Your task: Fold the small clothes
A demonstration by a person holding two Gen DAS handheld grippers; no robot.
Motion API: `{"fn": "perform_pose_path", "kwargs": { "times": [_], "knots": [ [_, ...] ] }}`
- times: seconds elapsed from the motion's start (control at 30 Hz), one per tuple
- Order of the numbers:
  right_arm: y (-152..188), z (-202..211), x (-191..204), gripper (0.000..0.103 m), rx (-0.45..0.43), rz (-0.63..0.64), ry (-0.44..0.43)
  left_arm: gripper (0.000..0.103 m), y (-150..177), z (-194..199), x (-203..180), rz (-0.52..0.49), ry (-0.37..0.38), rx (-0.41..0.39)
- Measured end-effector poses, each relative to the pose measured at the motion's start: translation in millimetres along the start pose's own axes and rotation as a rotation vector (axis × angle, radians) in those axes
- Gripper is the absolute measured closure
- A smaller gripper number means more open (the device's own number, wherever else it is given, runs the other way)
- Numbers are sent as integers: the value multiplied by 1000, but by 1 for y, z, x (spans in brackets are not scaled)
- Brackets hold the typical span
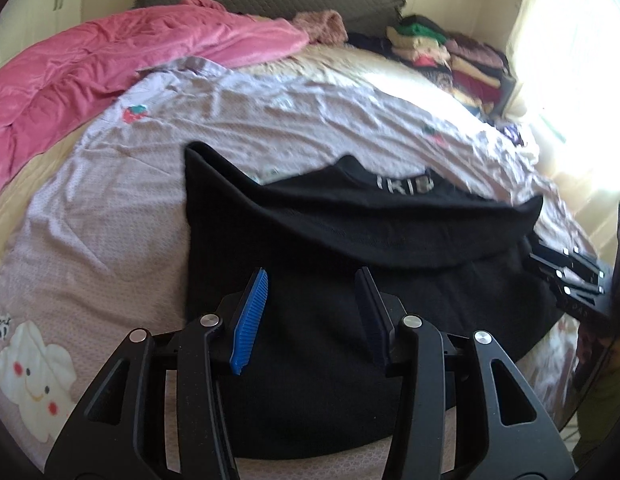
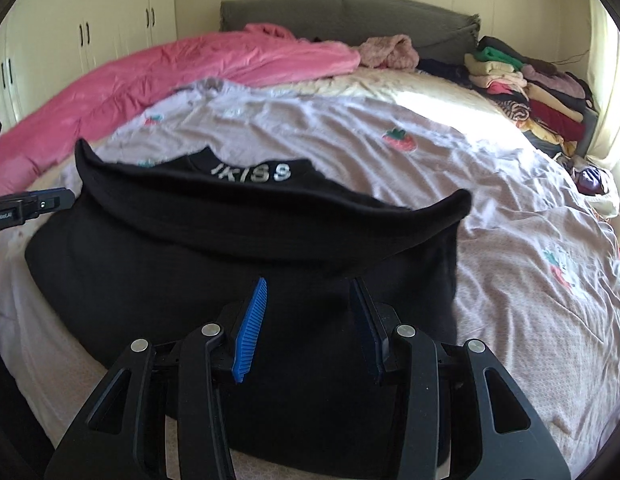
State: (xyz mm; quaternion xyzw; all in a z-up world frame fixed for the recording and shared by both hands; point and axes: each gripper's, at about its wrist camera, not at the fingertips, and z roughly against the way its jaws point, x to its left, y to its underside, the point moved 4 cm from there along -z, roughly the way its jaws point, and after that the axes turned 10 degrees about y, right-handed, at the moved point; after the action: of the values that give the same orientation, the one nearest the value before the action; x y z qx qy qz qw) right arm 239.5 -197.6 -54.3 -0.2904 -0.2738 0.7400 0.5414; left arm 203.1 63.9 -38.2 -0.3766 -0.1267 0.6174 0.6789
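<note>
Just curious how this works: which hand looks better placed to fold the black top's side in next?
Roughly even, perhaps right: the right tool hangs open over the black knit top near its free side edge.

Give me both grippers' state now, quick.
Left gripper: open, nothing held, over the black garment.
Right gripper: open, nothing held, over the same garment.

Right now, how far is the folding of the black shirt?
Done: the near part of the black shirt lies folded up over itself, its edge just below the white letters at the collar. In hand: nothing; the left gripper and the right gripper are both open above the cloth. Left: it looks still wide, so probably more folds, then perhaps the pile of clothes.
</note>
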Motion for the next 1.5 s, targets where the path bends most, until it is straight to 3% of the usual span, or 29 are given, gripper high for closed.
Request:
{"fn": "perform_pose_path", "kwargs": {
  "times": [0.13,0.33,0.47,0.6,0.73,0.9,1.03,1.2,1.27,1.3,1.33,1.37,1.5],
  "knots": [
    [-8,-21,5,61,31,28,26,66,1,-31,1,-8,-25,66],
    [-26,-45,-4,61,29,-24,49,59,-22,-54,13,4,-74,77],
    [-37,-59,-15,61,27,-69,100,57,-42,-53,20,37,-87,31],
    [-38,-65,-36,61,33,-157,133,48,-49,-43,28,76,-82,-24],
    [-35,-55,-64,61,7,-272,122,48,-42,-25,44,114,-97,-73],
    [-28,-36,-92,53,-30,-338,107,47,-28,-4,67,169,-108,-109],
    [-32,-38,-102,48,-8,-305,130,46,-28,-5,85,234,-97,-104],
    [-43,-60,-85,48,25,-173,140,46,-35,-21,86,231,-99,-76],
    [-47,-70,-78,51,35,-142,133,54,-35,-27,84,216,-105,-67],
    [-47,-74,-76,58,43,-139,133,70,-35,-30,82,205,-103,-63],
    [-46,-79,-75,73,55,-137,141,90,-34,-34,79,192,-103,-58],
    [-45,-81,-74,89,58,-135,144,95,-33,-35,77,176,-111,-59],
    [-46,-72,-78,95,12,-157,140,100,-34,-27,74,134,-111,-102]
  ]
}}
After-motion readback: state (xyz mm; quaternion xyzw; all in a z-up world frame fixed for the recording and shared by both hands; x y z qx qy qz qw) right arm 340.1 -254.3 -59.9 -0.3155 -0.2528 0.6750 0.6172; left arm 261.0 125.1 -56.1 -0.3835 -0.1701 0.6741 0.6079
